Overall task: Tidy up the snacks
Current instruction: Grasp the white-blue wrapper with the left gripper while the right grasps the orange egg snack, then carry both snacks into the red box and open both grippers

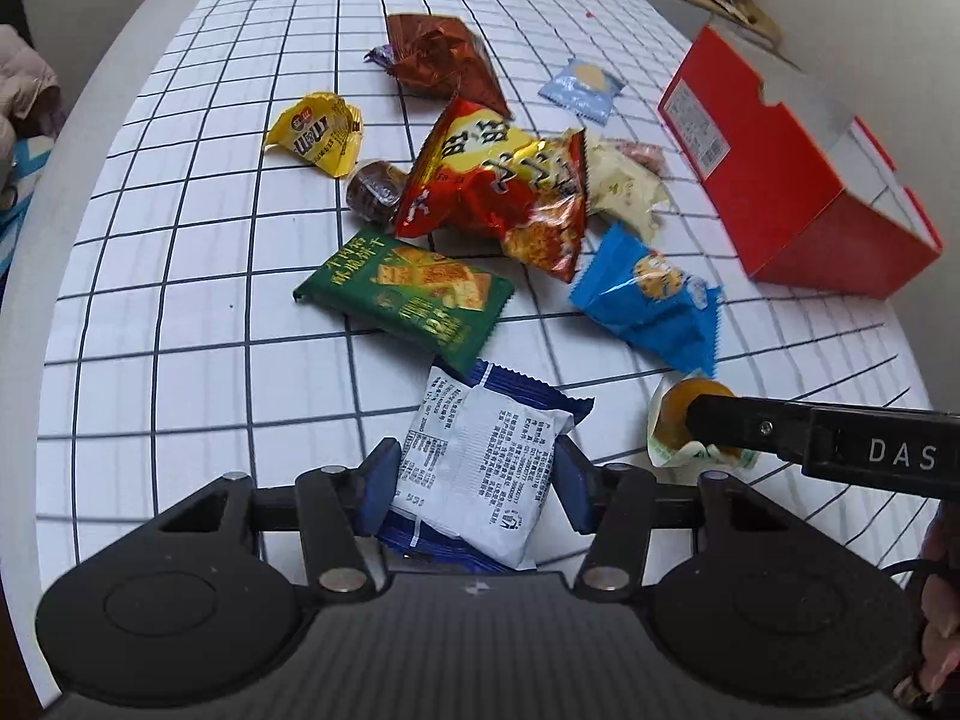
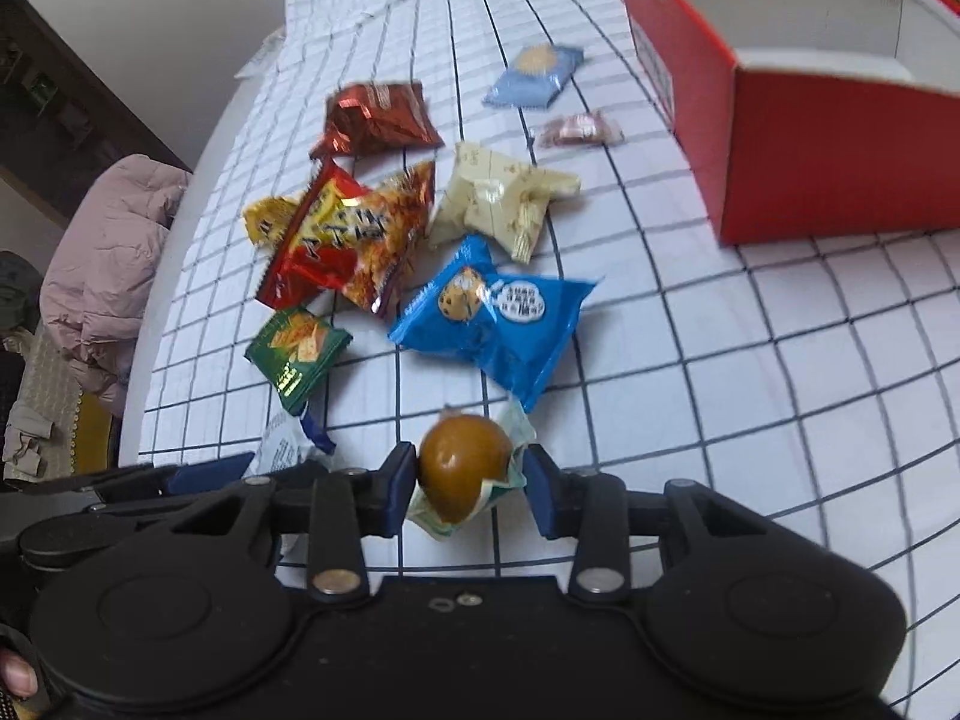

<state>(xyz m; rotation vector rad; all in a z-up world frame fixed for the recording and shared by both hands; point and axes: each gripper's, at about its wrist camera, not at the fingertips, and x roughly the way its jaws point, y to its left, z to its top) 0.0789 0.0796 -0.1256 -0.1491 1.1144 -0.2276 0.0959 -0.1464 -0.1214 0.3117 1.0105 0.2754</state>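
My left gripper [image 1: 477, 489] is shut on a white-and-blue snack packet [image 1: 474, 456], with a blue pad against each side of it. My right gripper [image 2: 469, 492] is shut on a brown egg in a clear, green-edged wrapper [image 2: 462, 471]. The left wrist view shows one right finger [image 1: 738, 426] lying across that egg packet [image 1: 678, 420]. An open red box [image 2: 780, 138] with a white inside stands at the right of the checked tablecloth [image 2: 780, 420].
Loose snacks lie ahead: a red-yellow chip bag [image 1: 498, 192], green cracker pack [image 1: 408, 300], blue cookie pack [image 1: 648, 306], yellow pack [image 1: 318, 132], brown foil bag [image 1: 438, 54], cream pack [image 2: 498, 198] and pale blue pack [image 2: 534, 75]. A pink jacket [image 2: 108, 240] lies beyond the table's left edge.
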